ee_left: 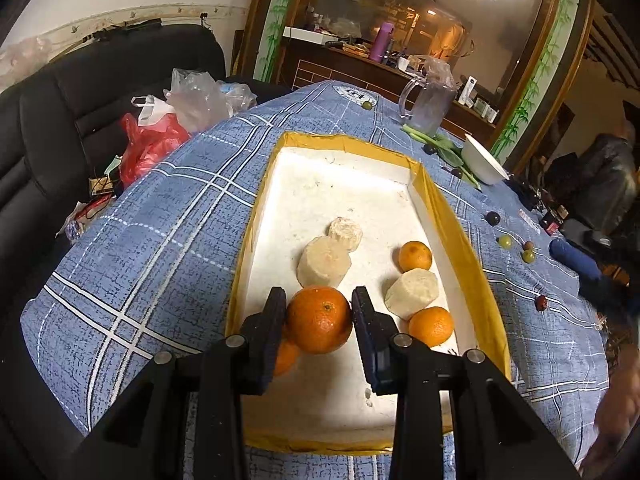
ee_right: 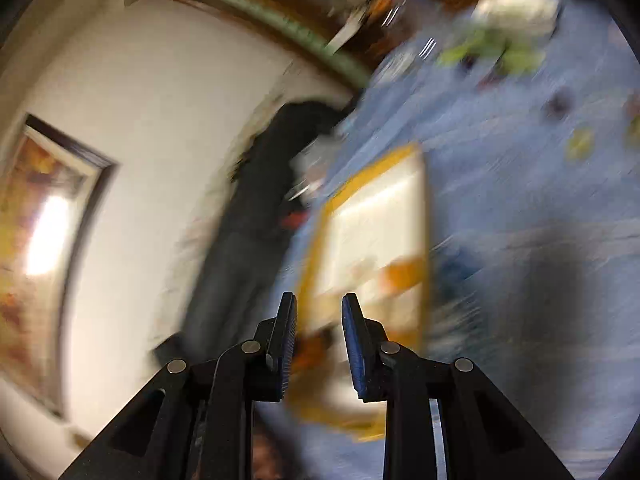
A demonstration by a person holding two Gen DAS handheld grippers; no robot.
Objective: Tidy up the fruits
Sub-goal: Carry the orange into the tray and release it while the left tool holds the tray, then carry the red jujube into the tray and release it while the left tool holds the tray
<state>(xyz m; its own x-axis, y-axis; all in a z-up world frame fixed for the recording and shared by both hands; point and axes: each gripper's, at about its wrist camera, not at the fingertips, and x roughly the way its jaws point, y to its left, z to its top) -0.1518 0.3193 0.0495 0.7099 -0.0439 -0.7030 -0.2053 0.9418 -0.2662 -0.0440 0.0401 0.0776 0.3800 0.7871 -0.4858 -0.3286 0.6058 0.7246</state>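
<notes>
- My left claw points steeply down over the near end of the yellow-rimmed tray on the bench.
- Its two pads press on the sides of a large orange, gripping it just above the tray's white floor.
- Another orange sits partly hidden under the left finger; two more oranges and three pale peeled chunks lie farther in.
- My right claw is tilted and rolled, its view badly blurred.
- Its jaws stand nearly closed with nothing between them, the tray beyond its tips.
</notes>
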